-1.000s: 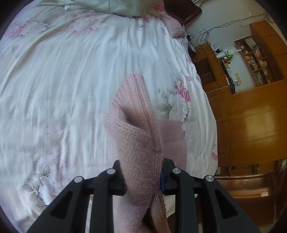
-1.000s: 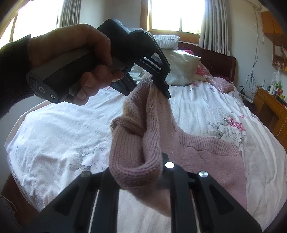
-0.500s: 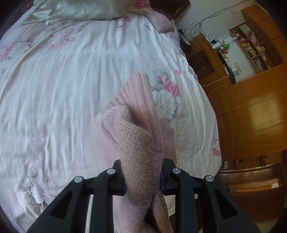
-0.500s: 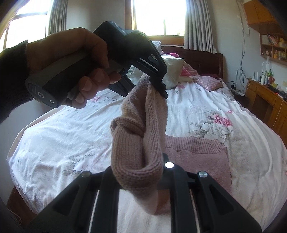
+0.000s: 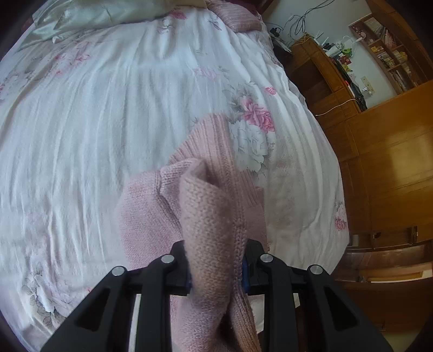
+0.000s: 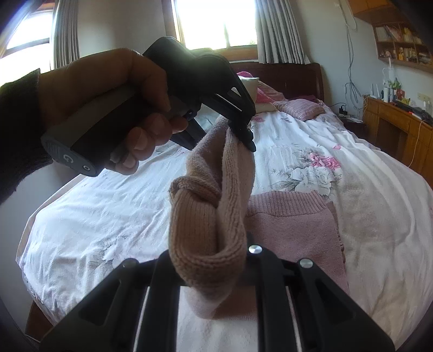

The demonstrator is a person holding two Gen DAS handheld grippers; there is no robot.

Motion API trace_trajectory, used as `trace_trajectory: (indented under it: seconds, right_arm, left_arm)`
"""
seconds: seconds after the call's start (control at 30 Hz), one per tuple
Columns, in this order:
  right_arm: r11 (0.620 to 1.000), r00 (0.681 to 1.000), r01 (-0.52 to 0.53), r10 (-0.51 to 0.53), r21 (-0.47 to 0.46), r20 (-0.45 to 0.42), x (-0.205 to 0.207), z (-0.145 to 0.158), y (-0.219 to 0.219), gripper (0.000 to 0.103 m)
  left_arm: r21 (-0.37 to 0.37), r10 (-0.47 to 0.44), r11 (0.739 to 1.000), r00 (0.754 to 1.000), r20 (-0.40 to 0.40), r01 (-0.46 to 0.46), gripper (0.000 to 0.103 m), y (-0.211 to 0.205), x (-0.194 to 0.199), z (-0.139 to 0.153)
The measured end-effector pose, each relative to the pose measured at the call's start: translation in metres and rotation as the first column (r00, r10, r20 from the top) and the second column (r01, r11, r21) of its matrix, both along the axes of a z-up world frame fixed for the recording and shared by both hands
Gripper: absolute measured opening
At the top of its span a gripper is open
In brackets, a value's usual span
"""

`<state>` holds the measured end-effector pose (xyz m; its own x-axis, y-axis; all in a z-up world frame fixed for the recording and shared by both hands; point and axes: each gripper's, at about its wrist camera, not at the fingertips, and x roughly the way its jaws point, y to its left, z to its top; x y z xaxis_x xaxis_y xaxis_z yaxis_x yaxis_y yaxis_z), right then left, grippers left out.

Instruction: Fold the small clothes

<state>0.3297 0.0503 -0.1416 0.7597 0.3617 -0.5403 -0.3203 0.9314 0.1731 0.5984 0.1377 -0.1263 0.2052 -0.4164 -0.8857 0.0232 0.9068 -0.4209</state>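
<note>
A pink knitted sweater (image 5: 211, 216) (image 6: 295, 224) is held up over the bed by both grippers, while its lower part lies folded on the bedspread. My left gripper (image 5: 216, 268) is shut on a bunched edge of it. In the right wrist view a hand holds that left gripper (image 6: 238, 130) above the bed, with the knit hanging from its tips. My right gripper (image 6: 213, 260) is shut on a thick roll of the same sweater. The fingertips of both grippers are buried in the fabric.
The bed has a white bedspread (image 5: 108, 121) with pink flowers. Pillows (image 6: 300, 108) and a dark headboard (image 6: 292, 78) stand at its far end. Wooden cabinets (image 5: 392, 162) and shelves line the right side of the bed. Windows (image 6: 216, 24) with curtains are behind.
Both grippers have carried the held edge across the bed, so the part of the sweater that lies flat looks narrower and doubled over. Both stay shut on it.
</note>
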Motion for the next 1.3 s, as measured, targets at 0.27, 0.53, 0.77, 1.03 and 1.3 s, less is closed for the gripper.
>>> trace_trajectory:
  seconds: [0.27,0.53,0.77,1.03,1.3]
  right_arm:
    - [0.997,0.998,0.035,-0.032,0.066,-0.048,0.005,-0.017,-0.029,0.011]
    - [0.989,0.993,0.072,-0.06,0.128,-0.099,0.009,-0.038,-0.06,0.011]
    - [0.975,0.984,0.103,-0.072,0.195,-0.162,0.011,-0.061,-0.09,0.011]
    - [0.955,0.971,0.137,-0.077,0.262,-0.226,0.009,-0.081,-0.119,0.011]
    - [0.939,0.958,0.144,-0.053,0.312,-0.283,0.007,-0.102,-0.142,0.011]
  left_arm:
    - [0.062,-0.022,0.998,0.999,-0.024,0.023,0.025,-0.033,0.01,-0.017]
    - [0.145,-0.028,0.989,0.999,-0.038,0.033,0.025,-0.07,0.016,-0.039]
    - [0.231,-0.035,0.972,0.998,-0.047,0.045,0.026,-0.104,0.019,-0.061]
    - [0.367,-0.038,0.929,0.999,-0.03,0.046,0.026,-0.143,0.017,-0.077]
    - [0.443,-0.037,0.895,0.999,-0.024,0.044,0.026,-0.176,0.012,-0.099]
